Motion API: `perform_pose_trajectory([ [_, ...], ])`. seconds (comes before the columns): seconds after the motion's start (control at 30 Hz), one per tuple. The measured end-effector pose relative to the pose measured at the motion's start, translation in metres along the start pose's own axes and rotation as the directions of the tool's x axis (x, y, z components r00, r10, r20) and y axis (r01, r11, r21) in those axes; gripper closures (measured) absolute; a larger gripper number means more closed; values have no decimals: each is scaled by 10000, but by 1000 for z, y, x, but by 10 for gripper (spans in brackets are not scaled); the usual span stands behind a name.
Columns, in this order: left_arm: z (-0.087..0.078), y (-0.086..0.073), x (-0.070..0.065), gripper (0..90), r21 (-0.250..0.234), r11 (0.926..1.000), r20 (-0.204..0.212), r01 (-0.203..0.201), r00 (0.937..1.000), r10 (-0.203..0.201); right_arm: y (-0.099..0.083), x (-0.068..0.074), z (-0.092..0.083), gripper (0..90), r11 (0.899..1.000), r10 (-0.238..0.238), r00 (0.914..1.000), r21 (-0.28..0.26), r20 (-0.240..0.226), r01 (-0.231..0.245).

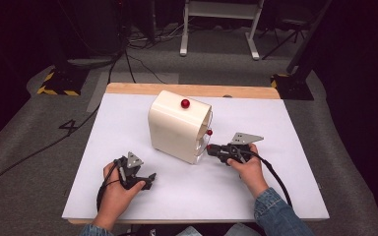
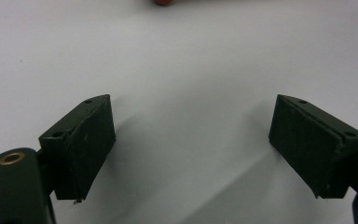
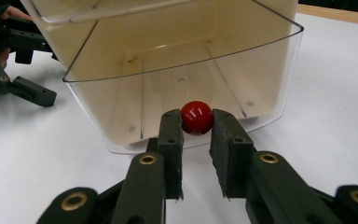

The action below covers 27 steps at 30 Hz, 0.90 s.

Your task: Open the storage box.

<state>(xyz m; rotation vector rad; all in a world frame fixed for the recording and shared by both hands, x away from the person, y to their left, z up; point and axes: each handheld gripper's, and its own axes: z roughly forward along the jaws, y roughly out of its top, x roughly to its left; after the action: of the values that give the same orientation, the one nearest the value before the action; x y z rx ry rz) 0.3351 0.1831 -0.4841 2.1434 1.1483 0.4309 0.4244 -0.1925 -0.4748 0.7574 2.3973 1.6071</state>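
Clear drawer (image 3: pixel 182 88) sits pulled out from the front of a cream box (image 1: pixel 177 129), which stands mid-bench on the white bench (image 1: pixel 285 128). Red knob (image 3: pixel 197 117) on the drawer front is clamped between the jaws of the right hand-held gripper (image 3: pixel 196 140); both pads touch the ball, one each side. In the high view the right hand-held gripper (image 1: pixel 211 149) reaches in from the box's right side w/ the knob (image 1: pixel 209 132) just beside its tip, right hand (image 1: pixel 246 167) behind it, denim sleeve (image 1: pixel 275 211) at the bottom edge. Drawer interior looks empty, cream-tinted base, transparent walls. A second red knob (image 1: pixel 185 103) sits on top of the box.

Left hand-held gripper (image 1: pixel 145 179) rests low over the bench, near-left of the box and well apart from it, held by the left hand (image 1: pixel 115 189). Its jaws stand wide apart w/ nothing between them; in the left gripper view, white bench surface (image 2: pixel 191 70) shows between the pads (image 2: pixel 88 144). A blurred red-orange bit (image 2: pixel 162 2) sits at the top edge there, can't tell what it is.
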Motion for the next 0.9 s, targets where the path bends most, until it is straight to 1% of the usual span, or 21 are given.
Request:
perform_pose_trajectory([
  [0.23,0,0,0,143,1,10000,-3,5,10000,-5,-1,0,-16,746,10000,-25,9999,96,106,24],
  [0.37,0,0,0,143,-1,10000,6,39,10000,-39,-1,0,-29,746,9999,-67,9998,84,163,66],
  [0.4,0,0,0,143,0,10000,6,37,10000,-37,-1,1,-34,746,9999,-89,9997,127,211,86],
  [0.47,0,0,0,143,6,10000,0,9,10000,-9,-1,1,-37,746,9998,-98,9997,153,212,95],
  [0.5,0,0,0,142,5,10000,3,10,10000,-10,-2,1,-43,746,9997,-123,9996,191,259,118],
  [0.53,0,0,0,142,0,10000,7,43,10000,-43,-2,1,-43,746,9997,-123,9996,191,259,118],
  [0.77,0,0,0,143,8,10000,8,33,10000,-33,-8,0,-61,746,9998,-41,9994,211,348,34],
  [0.9,0,0,0,143,5,10000,8,38,10000,-38,-11,0,-67,746,9997,-12,9992,234,389,3],
])
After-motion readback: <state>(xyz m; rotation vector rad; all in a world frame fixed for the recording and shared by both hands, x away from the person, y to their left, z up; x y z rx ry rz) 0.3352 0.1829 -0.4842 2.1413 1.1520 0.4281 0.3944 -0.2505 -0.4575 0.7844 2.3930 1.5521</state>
